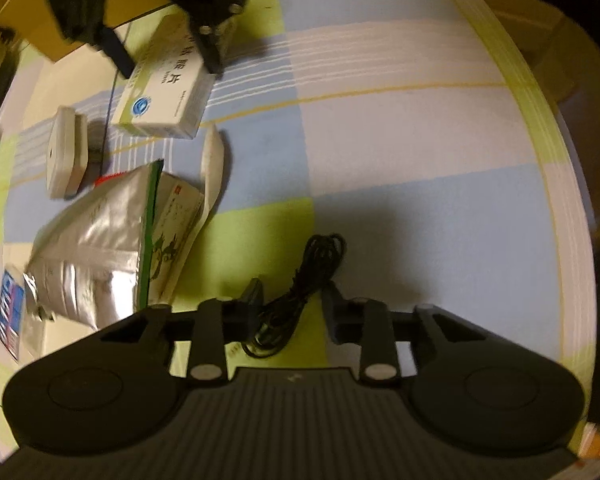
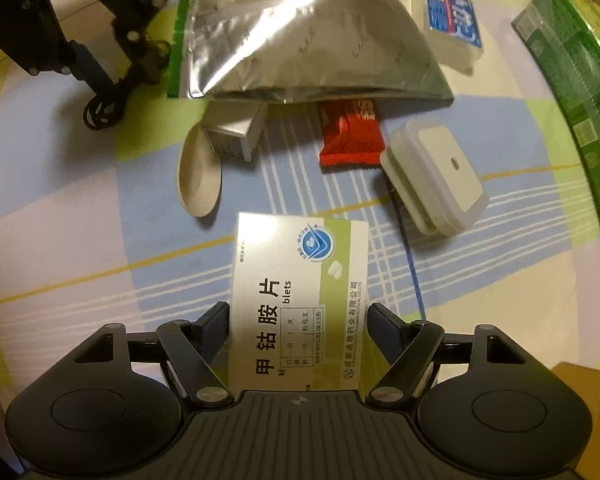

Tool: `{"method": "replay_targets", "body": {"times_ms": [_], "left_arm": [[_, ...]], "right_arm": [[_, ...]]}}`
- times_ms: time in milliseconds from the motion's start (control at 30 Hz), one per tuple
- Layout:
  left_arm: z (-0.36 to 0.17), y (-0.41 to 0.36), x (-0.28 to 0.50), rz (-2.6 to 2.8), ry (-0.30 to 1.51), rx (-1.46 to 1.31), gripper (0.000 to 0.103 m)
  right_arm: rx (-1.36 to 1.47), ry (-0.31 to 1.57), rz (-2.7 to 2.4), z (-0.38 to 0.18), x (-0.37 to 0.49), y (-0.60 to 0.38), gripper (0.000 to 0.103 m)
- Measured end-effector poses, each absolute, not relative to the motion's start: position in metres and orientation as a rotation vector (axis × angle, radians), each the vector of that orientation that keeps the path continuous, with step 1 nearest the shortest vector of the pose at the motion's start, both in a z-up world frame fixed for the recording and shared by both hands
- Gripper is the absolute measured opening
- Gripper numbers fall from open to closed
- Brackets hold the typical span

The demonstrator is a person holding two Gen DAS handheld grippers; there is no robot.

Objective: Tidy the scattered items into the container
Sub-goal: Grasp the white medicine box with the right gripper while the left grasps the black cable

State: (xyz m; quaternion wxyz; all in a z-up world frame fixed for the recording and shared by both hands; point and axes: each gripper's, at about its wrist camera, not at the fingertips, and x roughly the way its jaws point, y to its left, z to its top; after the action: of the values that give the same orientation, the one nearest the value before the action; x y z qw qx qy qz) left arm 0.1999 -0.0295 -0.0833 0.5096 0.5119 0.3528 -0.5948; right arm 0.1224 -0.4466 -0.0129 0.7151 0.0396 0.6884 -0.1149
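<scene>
White medicine box [image 2: 300, 300] lies between the spread right tongs [image 2: 298, 320] (left tongs [image 1: 290, 312] spread around black cable [image 1: 300, 292]).

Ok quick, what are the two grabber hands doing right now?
Left gripper: open, fingers either side of the black cable, not clamped.
Right gripper: open around the medicine box, not squeezing yet.

From my right wrist view, the tablet box [image 2: 300, 296] lies nearest; beyond it, spoon [image 2: 199, 176] left, snack wrapper [image 2: 350, 136] centre, night light [image 2: 434, 178] right, foil pouch [image 2: 300, 40] farthest.
</scene>
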Motion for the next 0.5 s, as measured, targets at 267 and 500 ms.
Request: {"method": "replay_targets", "body": {"times_ms": [267,500], "left_arm": [[-0.081,-0.029,0.192,-1.330,0.908,1.151,0.010],[-0.078,-0.031,0.167,-1.234,0.964,1.065,0.010]], "right_arm": [[0.121,1.545,-0.320,-0.013,0.120,-0.440,0.068],[0.164,1.499,-0.422,0.001,0.114,-0.398,0.068]]}}
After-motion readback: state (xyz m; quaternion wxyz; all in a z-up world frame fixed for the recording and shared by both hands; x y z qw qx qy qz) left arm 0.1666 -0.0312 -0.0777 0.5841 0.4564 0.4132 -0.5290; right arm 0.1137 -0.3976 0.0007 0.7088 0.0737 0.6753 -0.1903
